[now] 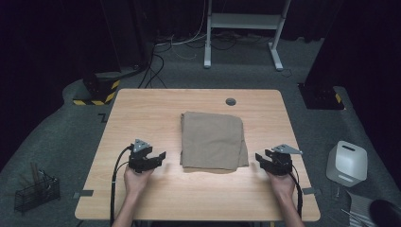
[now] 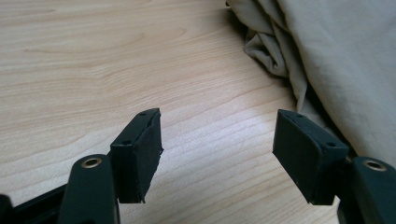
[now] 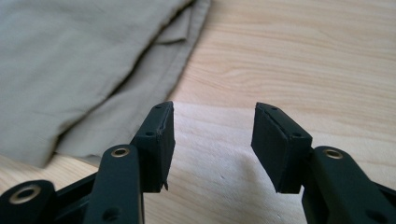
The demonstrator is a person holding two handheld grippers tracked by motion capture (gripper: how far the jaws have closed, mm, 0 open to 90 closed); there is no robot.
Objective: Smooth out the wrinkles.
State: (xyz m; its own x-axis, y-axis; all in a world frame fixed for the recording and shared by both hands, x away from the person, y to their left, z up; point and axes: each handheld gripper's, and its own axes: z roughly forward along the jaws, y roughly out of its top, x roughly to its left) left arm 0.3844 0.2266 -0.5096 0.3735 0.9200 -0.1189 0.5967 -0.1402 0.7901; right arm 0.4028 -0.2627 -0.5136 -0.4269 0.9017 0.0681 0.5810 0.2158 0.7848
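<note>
A folded tan cloth [image 1: 213, 141] lies in the middle of the wooden table [image 1: 142, 109]. My left gripper [image 1: 163, 155] hovers just left of the cloth's near left corner, open, with nothing between its jaws. In the left gripper view [image 2: 217, 140] the cloth's bunched edge [image 2: 327, 60] lies at the upper right, past the right jaw. My right gripper [image 1: 258, 157] sits just right of the cloth's near right corner, open and empty. In the right gripper view [image 3: 212, 137] the cloth [image 3: 70, 65] spreads at the upper left, its hem beside the left jaw.
A round grommet [image 1: 231, 101] is set into the table's far edge. On the floor stand a wire basket [image 1: 35, 191] at the left and a white box-shaped device [image 1: 347, 163] at the right. Cables and a white desk frame [image 1: 243, 28] lie behind the table.
</note>
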